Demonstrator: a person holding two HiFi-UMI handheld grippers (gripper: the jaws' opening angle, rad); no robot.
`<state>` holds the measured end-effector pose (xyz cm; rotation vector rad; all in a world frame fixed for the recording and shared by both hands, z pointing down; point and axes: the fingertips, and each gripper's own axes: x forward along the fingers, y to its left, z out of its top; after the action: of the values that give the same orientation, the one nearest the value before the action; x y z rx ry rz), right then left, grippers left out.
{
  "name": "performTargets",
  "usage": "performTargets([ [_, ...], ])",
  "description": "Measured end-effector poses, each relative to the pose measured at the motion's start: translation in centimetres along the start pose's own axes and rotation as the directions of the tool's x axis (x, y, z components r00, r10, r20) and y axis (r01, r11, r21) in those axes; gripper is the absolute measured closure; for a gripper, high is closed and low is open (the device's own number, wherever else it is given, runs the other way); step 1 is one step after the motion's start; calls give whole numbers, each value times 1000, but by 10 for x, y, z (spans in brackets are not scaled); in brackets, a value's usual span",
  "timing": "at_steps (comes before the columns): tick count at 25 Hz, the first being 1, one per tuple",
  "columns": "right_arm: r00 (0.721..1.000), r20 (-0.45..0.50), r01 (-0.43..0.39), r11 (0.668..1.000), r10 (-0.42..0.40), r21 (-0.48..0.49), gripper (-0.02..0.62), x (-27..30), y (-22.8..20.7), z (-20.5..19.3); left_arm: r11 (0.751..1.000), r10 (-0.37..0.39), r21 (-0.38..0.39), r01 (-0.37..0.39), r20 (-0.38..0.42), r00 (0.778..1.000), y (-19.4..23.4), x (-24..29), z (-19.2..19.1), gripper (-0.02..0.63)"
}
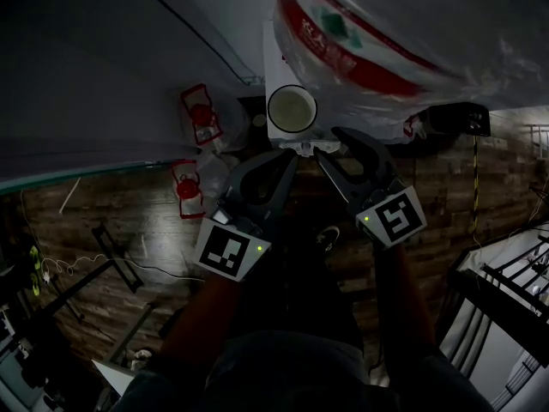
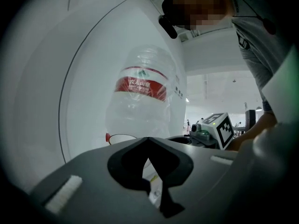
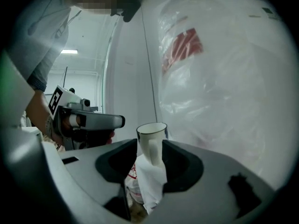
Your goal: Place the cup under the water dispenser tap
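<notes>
A white cup (image 1: 292,108) with a dark rim stands upright on the white water dispenser (image 1: 273,58), below the big clear bottle (image 1: 386,33) with a red label. Its handle faces me. My right gripper (image 1: 324,148) is open just in front of the cup. In the right gripper view the cup (image 3: 152,133) shows with its handle in the gap between the jaws (image 3: 149,146), which are not pressing on it. My left gripper (image 1: 290,154) is shut and empty beside it. The left gripper view shows the cup's rim (image 2: 122,138) past the closed tips (image 2: 147,140). No tap is visible.
Two red fire extinguishers (image 1: 196,114) stand on the wooden floor to the left of the dispenser. A black box (image 1: 459,118) sits at its right. White railings (image 1: 506,299) are at the far right, cables and stands (image 1: 103,264) at the left.
</notes>
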<state>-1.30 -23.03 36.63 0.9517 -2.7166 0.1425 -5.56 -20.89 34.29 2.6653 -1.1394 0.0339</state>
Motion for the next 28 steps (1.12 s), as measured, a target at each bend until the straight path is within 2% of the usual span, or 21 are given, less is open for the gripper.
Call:
performTargets([
  [6, 1000, -10, 17, 1000, -17, -14, 419, 16, -6, -16, 1000, 2, 11, -2, -14, 1000, 8, 8, -19, 598],
  [15, 1000, -10, 11, 998, -11, -60, 422, 28, -8, -21, 1000, 14, 4, -14, -11, 1000, 15, 4, -26, 598],
  [21, 1000, -6, 11, 996, -11, -85, 500, 31, -8, -23, 1000, 18, -12, -18, -8, 1000, 18, 3, -32, 598],
  [28, 1000, 2, 30, 989, -30, -145, 517, 32, -7, -24, 1000, 11, -20, -11, -8, 1000, 17, 1, -37, 598],
])
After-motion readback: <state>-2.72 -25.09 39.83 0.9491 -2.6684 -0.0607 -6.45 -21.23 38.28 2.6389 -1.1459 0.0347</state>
